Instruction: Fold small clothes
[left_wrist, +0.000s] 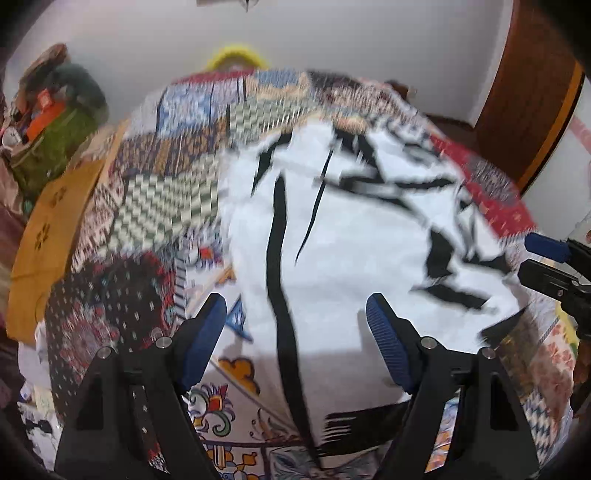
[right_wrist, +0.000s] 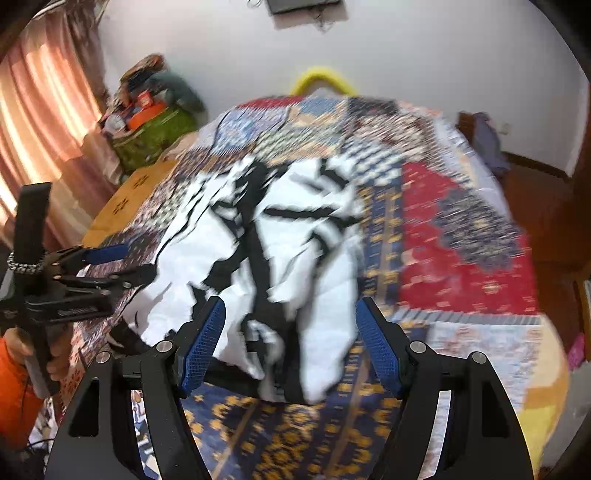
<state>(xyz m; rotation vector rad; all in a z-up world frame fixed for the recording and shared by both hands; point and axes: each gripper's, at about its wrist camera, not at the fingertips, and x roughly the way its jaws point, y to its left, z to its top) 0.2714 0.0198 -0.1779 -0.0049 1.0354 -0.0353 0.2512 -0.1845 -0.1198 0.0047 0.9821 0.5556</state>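
Note:
A small white garment with black stripes and trim (left_wrist: 343, 243) lies crumpled on a patchwork bedspread (left_wrist: 162, 206); it also shows in the right wrist view (right_wrist: 280, 258). My left gripper (left_wrist: 295, 332) is open and empty, hovering over the garment's near edge. My right gripper (right_wrist: 290, 332) is open and empty, over the garment's near right corner. The right gripper shows at the right edge of the left wrist view (left_wrist: 554, 266). The left gripper shows at the left of the right wrist view (right_wrist: 107, 266). Both views are motion-blurred.
A yellow-brown cushion (left_wrist: 48, 236) lies at the bed's left edge. A green bag full of items (right_wrist: 155, 125) stands beyond it by pink curtains (right_wrist: 40, 122). A wooden door (left_wrist: 528, 110) is at the right. The bedspread's red patch (right_wrist: 458, 243) lies right of the garment.

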